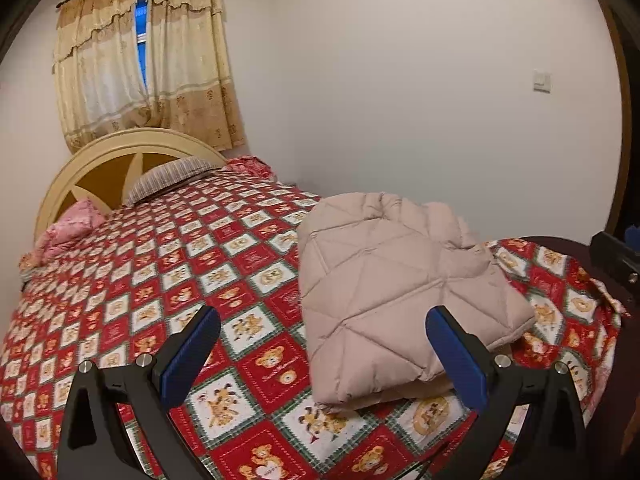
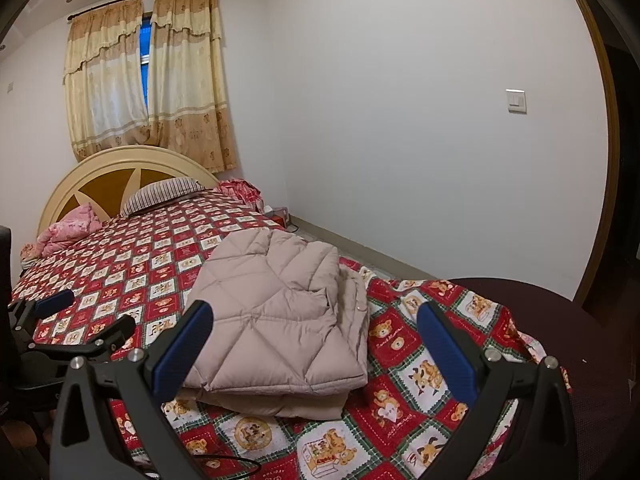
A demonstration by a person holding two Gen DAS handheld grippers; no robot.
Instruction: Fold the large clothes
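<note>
Beige quilted jacket (image 2: pixel 280 320) lies folded on the bedspread (image 2: pixel 420 360), toward the bed's foot, well apart from the pillow (image 2: pixel 160 194). Both grippers hover before the jacket, left (image 1: pixel 322 354) and right (image 2: pixel 314 350), fingers spread wide, holding nothing.

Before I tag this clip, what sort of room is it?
A home bedroom, most likely: a bed with a rounded headboard and pillow, curtains over a window, and a folded quilted coat lying on the bedspread.
</note>
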